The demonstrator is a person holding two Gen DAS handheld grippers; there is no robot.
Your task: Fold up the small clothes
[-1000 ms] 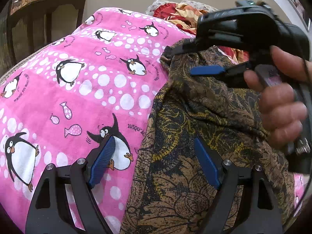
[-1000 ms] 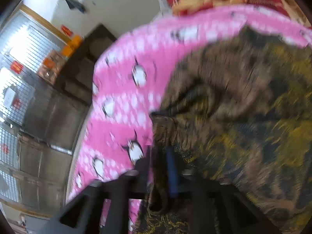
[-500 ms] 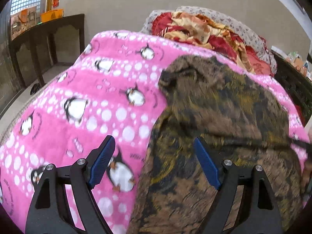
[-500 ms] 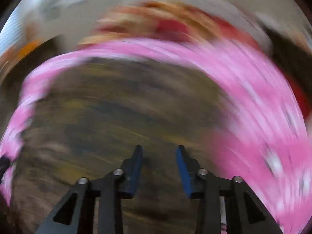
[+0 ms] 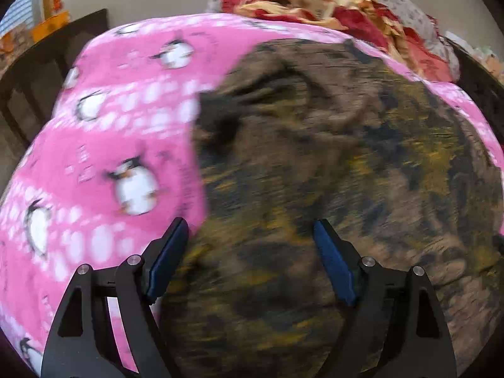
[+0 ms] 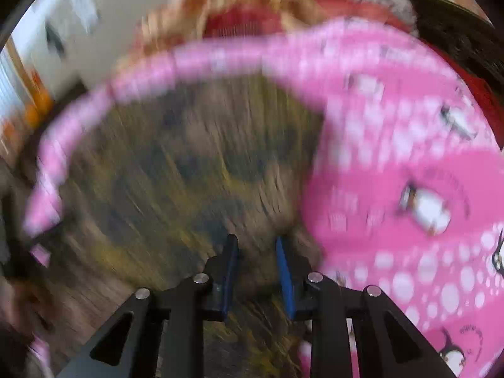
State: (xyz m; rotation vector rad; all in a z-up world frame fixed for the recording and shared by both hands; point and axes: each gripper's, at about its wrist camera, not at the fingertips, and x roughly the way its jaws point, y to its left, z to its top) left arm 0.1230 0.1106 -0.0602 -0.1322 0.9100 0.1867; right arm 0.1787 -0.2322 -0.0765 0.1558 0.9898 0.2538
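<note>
Left wrist view shows my left gripper [image 5: 250, 252] with its blue-padded fingers [image 5: 167, 260] spread wide apart, gripping nothing. Between and beyond them lies the brown patterned garment [image 5: 330, 163], dark brown with mustard-yellow and black markings, spread across the pink penguin blanket [image 5: 119, 145]. The garment's left edge runs just beside my left finger pad, and pink blanket shows to the left of it. The picture is blurred, so I cannot make out the garment's folds clearly. Past the blanket's far edge sits a heap of red and orange floral bedding [image 5: 330, 9], and at the far left stands a dark wooden table [image 5: 47, 60].

From the right wrist camera, heavily blurred, my right gripper [image 6: 256, 245] has its blue pads [image 6: 285, 271] drawn closer together, though a clear gap remains between them and I see no cloth pinched there. The garment [image 6: 189, 163] fills the middle and left of this view, under and ahead of the fingers. The blanket [image 6: 409, 145] wraps around its far side and covers the right, and the garment's right edge lies just beside the right pad
</note>
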